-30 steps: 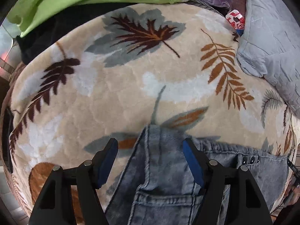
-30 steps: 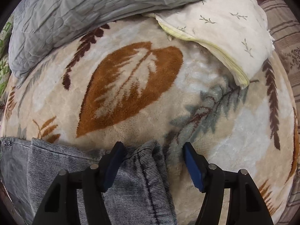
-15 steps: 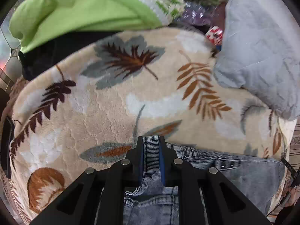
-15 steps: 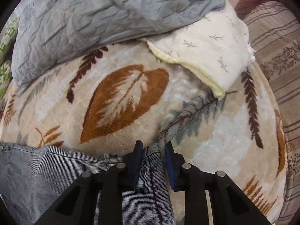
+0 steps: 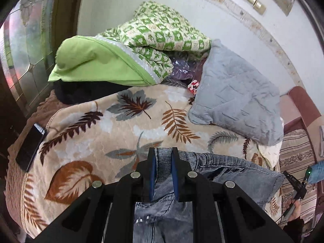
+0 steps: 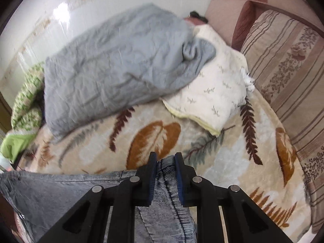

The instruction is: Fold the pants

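The faded blue-grey denim pants (image 5: 232,172) hang stretched between the two tools above the beige leaf-patterned plush blanket (image 5: 113,133) on the bed, waistband edge uppermost, dark buttons showing along it. The left hand-held gripper (image 5: 163,156) is clenched on a ribbed fold of the waistband, blue pads pressing the cloth from both sides. The right hand-held gripper (image 6: 166,161) is likewise clamped on a seamed edge of the denim. Behind lie a grey quilted comforter (image 6: 113,64) and a cream pillow (image 6: 214,93).
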`<state>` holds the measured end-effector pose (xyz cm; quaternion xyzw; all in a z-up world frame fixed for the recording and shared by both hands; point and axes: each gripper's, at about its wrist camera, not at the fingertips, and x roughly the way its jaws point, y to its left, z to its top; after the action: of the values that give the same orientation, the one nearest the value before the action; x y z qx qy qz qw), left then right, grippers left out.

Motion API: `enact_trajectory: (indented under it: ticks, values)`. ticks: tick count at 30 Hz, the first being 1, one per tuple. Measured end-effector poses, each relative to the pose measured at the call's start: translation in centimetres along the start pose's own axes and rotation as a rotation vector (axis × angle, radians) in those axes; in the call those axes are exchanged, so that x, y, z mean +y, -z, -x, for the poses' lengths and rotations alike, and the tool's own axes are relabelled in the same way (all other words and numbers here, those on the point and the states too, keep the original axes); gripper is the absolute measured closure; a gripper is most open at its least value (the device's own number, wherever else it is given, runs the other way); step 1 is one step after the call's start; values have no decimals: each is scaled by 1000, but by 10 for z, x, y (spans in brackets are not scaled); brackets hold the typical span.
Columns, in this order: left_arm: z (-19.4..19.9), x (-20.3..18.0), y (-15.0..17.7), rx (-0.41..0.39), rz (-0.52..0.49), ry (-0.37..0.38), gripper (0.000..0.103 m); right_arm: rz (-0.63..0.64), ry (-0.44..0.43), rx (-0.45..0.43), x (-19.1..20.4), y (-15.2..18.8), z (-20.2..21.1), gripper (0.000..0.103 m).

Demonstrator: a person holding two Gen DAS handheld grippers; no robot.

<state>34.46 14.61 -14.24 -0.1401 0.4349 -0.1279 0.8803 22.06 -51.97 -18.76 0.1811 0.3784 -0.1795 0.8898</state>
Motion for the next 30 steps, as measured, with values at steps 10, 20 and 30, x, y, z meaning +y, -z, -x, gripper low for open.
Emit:
enact_trajectory:
  ticks: [10,20,30]
  values:
    - [75,31,124,17,-34,-3,89,-110,-65,-39,-49,80,52,87]
    - [77,52,199,57,-5,-53,89,-241,-331,158,-84,135,63,86]
    - [88,45,193,13,15,-49,89,-552,-441,214,-59,128,-2,29]
